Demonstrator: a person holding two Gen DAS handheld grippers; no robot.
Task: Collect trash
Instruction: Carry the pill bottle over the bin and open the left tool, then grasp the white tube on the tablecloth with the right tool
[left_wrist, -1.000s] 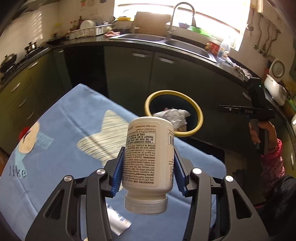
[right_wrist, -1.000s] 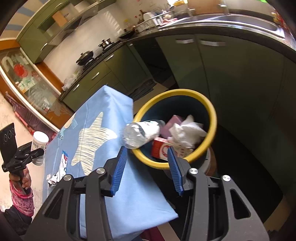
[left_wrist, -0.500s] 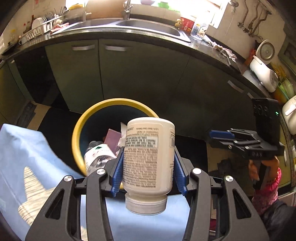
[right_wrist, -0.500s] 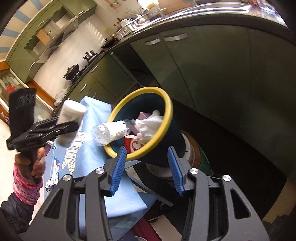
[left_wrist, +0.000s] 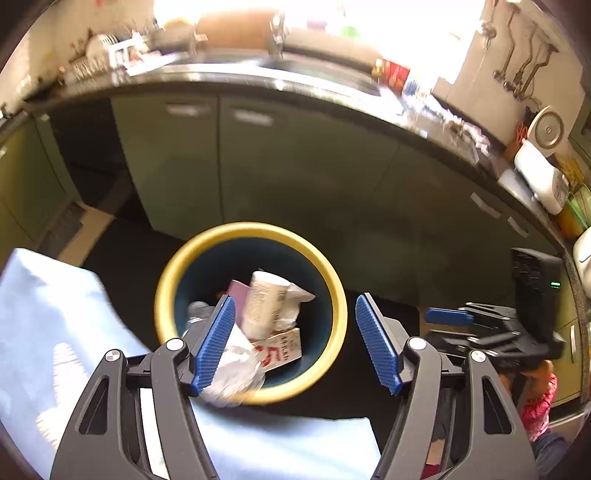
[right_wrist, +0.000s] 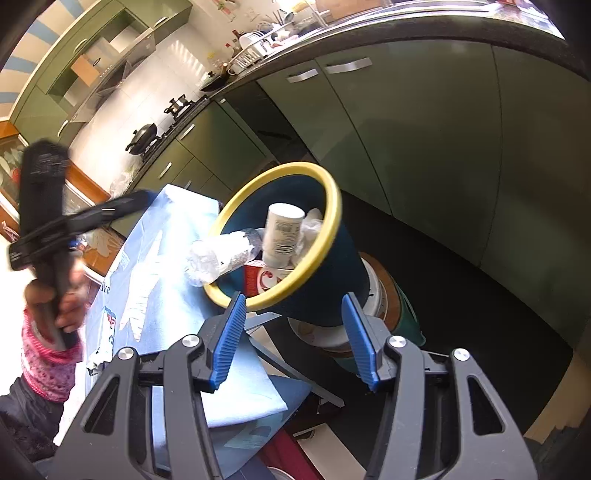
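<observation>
Left wrist: gripper (left_wrist: 295, 343) opening, empty, poised over bin (left_wrist: 334, 291) for the drop; bottle (left_wrist: 264, 306) inside, twelve o'clock of fingertips.

Right wrist: gripper (right_wrist: 293, 338) opening, empty; bottle in bin at twelve o'clock.

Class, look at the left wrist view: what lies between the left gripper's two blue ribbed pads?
Nothing is gripped. Between the opening left gripper pads shows the yellow-rimmed dark bin below, holding the white plastic pill bottle.
</observation>
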